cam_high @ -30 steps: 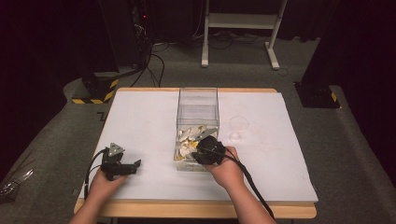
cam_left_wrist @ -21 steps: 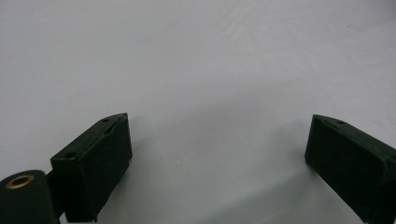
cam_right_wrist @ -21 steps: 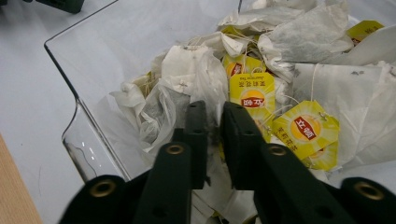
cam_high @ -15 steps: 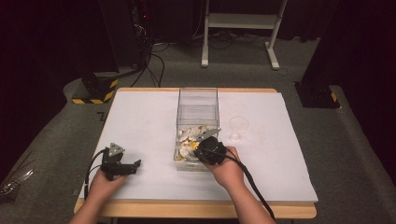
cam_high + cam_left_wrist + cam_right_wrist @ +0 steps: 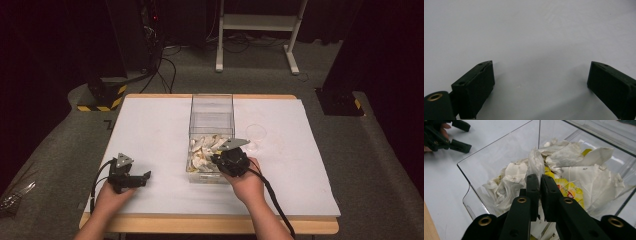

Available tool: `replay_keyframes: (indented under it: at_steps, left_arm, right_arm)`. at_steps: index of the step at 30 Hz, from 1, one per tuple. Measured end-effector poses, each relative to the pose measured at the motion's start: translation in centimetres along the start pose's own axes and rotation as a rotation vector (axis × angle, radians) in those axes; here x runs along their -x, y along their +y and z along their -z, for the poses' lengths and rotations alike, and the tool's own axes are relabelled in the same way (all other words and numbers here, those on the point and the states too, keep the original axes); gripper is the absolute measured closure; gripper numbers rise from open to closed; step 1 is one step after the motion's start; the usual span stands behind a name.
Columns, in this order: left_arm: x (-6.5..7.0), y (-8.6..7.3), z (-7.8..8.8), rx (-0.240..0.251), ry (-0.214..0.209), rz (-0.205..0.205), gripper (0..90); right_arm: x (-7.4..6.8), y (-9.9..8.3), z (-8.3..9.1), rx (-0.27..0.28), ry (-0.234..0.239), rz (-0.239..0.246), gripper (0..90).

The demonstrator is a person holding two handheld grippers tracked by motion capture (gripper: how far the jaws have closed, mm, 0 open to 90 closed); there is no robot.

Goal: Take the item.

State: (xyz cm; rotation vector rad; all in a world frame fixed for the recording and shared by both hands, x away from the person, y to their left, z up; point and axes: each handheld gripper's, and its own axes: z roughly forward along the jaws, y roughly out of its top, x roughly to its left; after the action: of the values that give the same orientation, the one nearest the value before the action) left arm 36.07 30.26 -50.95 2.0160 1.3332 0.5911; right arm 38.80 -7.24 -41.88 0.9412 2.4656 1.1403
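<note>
A clear plastic box stands mid-table, its near end holding a heap of white and yellow tea bags. My right gripper reaches into that near end from the right. In the right gripper view its jaws stand pressed together, pinching a white tea bag that rises upright at their tips above the other tea bags. My left gripper rests on the white table near the front left. Its jaws are open with bare table between them.
A small clear cup sits just right of the box. The box wall surrounds the right jaws on the left side. My left gripper lies beyond it. White table cover spreads on both sides of the box.
The right gripper has shifted slightly at the box's near end. The left hand and gripper have stayed still.
</note>
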Motion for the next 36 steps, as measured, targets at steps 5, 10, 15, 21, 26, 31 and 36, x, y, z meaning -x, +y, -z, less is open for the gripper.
replay_keyframes:
  at_steps: [5,10,15,21,26,31,36]
  left_arm:
    - [0.0,0.0,0.0,0.001,-0.001,0.001,7.7]
    - [0.0,0.0,0.0,0.001,0.0,-0.001,7.8]
    - [0.0,0.0,0.0,0.001,0.001,-0.001,7.8]
    - [0.0,0.0,0.0,0.001,-0.002,0.003,7.7]
    - [0.0,0.0,0.0,0.002,0.0,0.001,7.8]
    - [0.0,0.0,0.0,0.001,-0.001,0.002,7.8]
    - [0.0,0.0,0.0,0.001,-0.002,0.001,7.8]
  right_arm:
    - [0.2,-0.6,0.5,0.048,0.001,-0.03,85.0]
    - [0.3,-0.9,0.7,0.073,-0.005,-0.041,84.9]
    - [0.2,-1.1,1.0,0.108,-0.009,-0.05,84.9]
    - [0.1,-0.9,1.3,0.125,-0.007,-0.048,84.9]
    - [0.2,-0.8,1.8,0.157,-0.019,-0.047,84.9]
    - [0.3,-0.8,2.1,0.183,-0.026,-0.043,84.9]
    - [0.3,-1.0,1.8,0.195,-0.013,-0.043,84.7]
